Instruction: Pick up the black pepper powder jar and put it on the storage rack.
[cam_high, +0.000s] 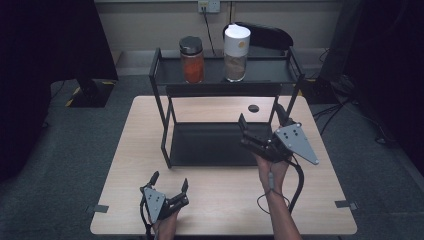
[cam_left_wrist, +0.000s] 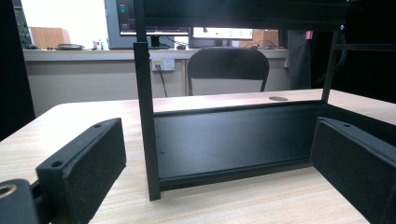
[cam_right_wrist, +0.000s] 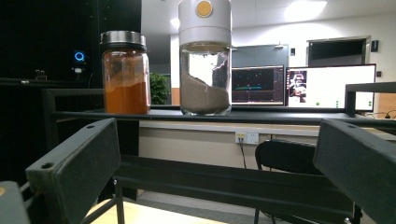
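Two grippers: both held by a person at a light wood table (cam_high: 125, 165), both empty, nothing between the jaws.
Left gripper (cam_high: 170, 181): low at the near left of the table, in front of the rack's left front leg; jaws spread wide apart, holding nothing; grey plate on top, hand under it at the bottom edge of the high view.
Left gripper view: two black jaws far apart at the bottom corners; between them the rack's bottom tray (cam_left_wrist: 233, 140) and one black upright post (cam_left_wrist: 145, 121) standing on the table; black chair (cam_left_wrist: 228, 65) and wall socket behind.
Rack (cam_high: 159, 95): black metal two-level shelf, centre of the table toward the far side; bottom tray bare.
Orange jar (cam_high: 192, 60): glass, dark lid, orange-red powder inside; upright on the top shelf, left of the other jar, near but apart.
White-lid jar (cam_high: 236, 53): glass, tall white cap, brownish-grey powder; upright on the top shelf, centre-right.
Right gripper (cam_high: 262, 127): raised at the rack's right front corner, over the right end of the bottom tray; jaws wide apart, gripping nothing; grey three-cornered plate on top, cable trailing down past the forearm.
Right gripper view: both jars seen from below shelf level, orange jar (cam_right_wrist: 125, 72) left, white-lid jar (cam_right_wrist: 205, 56) right; monitors in the background.
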